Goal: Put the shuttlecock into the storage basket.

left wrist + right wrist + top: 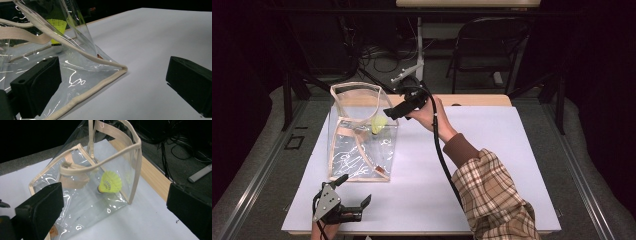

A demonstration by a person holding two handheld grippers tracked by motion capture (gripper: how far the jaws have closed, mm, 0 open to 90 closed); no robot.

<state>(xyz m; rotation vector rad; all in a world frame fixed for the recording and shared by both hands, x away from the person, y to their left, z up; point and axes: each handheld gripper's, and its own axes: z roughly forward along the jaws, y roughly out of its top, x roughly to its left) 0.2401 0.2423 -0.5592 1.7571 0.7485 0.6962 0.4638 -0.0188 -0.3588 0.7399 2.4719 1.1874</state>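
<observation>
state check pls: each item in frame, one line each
Clear tote bag: upright on the table, top open, handles slack.
Yellow shuttlecock: inside the bag, lying on its bottom.
Left gripper: open, empty, near the bag's front corner.
Right gripper: open, empty, above the bag's mouth.

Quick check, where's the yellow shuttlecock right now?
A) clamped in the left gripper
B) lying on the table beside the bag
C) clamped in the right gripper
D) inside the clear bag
D: the yellow shuttlecock sits inside the clear bag, seen through its wall; both grippers are open and empty.
</observation>
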